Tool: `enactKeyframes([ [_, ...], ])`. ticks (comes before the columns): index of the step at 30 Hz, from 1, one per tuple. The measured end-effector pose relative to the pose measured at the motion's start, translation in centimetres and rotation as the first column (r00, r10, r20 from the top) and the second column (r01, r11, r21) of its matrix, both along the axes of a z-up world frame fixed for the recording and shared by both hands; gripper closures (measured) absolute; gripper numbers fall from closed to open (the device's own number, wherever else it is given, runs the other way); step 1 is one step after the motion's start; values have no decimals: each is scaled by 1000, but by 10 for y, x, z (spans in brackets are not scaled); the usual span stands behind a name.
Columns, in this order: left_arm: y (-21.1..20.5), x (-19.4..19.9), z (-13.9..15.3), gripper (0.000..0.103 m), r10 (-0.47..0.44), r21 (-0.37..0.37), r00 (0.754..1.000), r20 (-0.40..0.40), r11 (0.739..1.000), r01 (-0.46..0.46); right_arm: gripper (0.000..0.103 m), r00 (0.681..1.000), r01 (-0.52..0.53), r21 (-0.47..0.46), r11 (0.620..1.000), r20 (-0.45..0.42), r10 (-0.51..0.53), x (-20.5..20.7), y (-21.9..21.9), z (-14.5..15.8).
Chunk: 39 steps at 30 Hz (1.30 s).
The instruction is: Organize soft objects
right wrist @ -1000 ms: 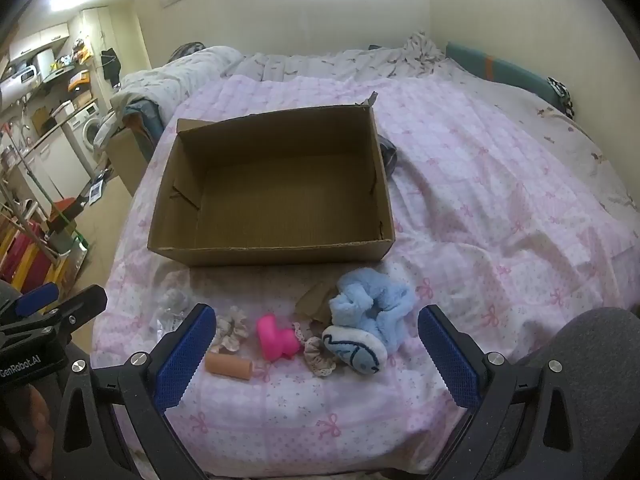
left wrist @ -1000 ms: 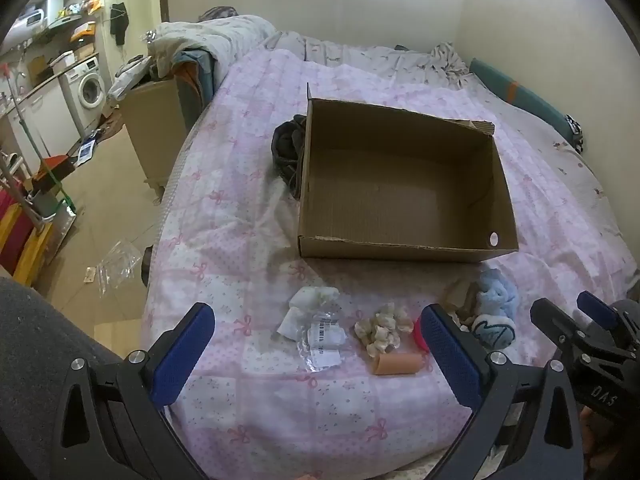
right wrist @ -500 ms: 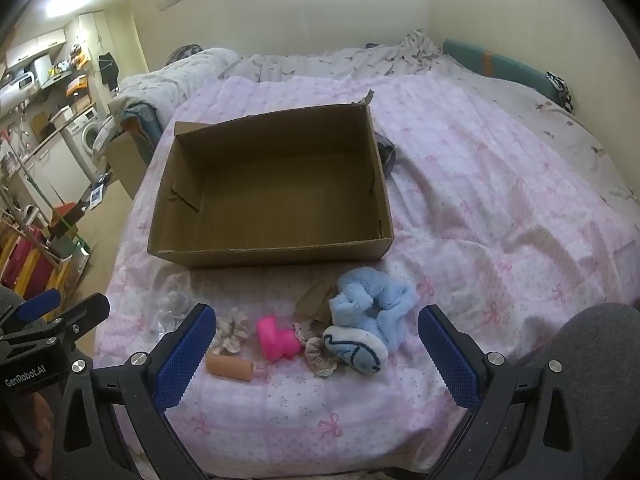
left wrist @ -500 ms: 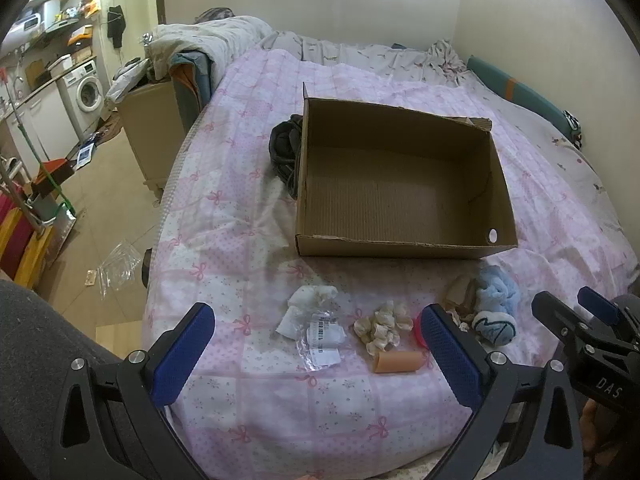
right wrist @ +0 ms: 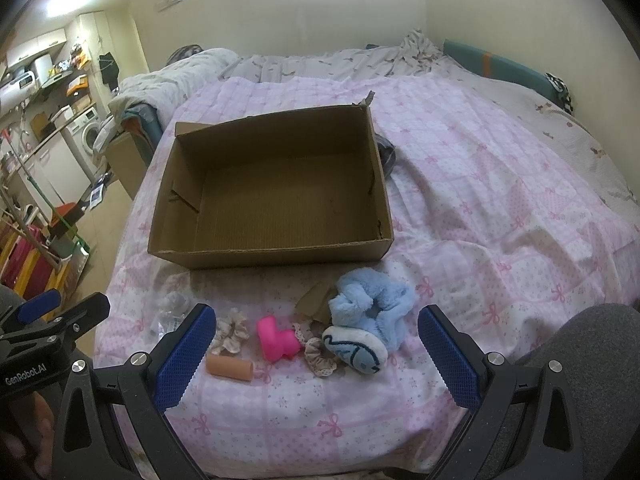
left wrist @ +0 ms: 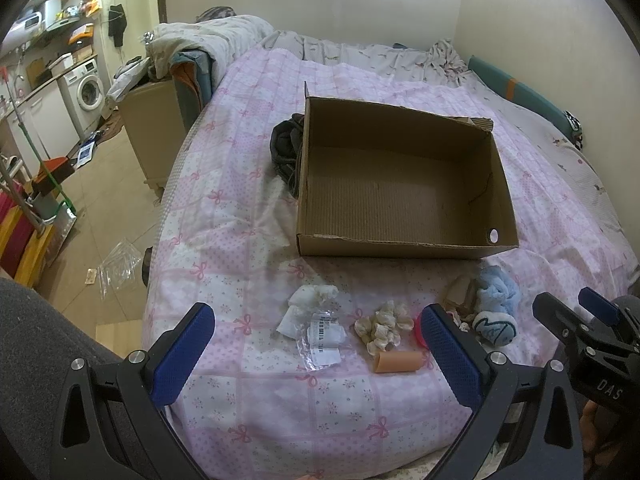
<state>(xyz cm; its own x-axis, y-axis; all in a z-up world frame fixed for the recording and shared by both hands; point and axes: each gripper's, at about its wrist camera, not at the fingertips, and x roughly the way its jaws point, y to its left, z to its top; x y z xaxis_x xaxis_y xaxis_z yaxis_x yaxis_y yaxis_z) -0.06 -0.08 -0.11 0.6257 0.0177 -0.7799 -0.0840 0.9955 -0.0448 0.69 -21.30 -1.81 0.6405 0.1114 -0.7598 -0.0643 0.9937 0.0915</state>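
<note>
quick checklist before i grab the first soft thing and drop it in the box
1. Cardboard box open and with room: ok, nothing shows inside it.
2. Left gripper free: ok, jaws wide apart, nothing between them.
3. Right gripper free: ok, jaws wide apart, holding nothing.
4. Soft items within view on the bedspread: ok, blue plush, fish-face plush, pink toy and cream scrunchie lie in front of the box.
5. Items separate enough for a clean single pick: not ok, the blue plush touches the fish-face plush.
6. Plastic packet counts as soft: cannot tell.
</note>
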Motion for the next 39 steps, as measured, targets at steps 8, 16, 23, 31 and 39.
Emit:
enactKeyframes([
  [8, 0, 0, 0, 0, -1, -2, 1000, -1, 1000, 1, 0, 1000, 5, 2, 1000, -2, -5, 0, 0, 0],
  [16, 1, -1, 1, 0, 3, -3, 1000, 2, 1000, -3, 0, 1000, 3, 2, 1000, -2, -3, 0, 0, 0],
  [23, 3, 0, 0, 0, 12, -14, 1000, -3, 1000, -12, 0, 1000, 3, 3, 1000, -2, -3, 0, 0, 0],
  [31, 3, 0, 0, 0, 13, -14, 1000, -3, 1000, -13, 0, 1000, 4, 3, 1000, -2, -4, 0, 0, 0],
  [39, 3, 0, -1, 0, 13, -13, 1000, -4, 1000, -13, 0, 1000, 4, 7, 1000, -2, -4, 0, -1, 0],
])
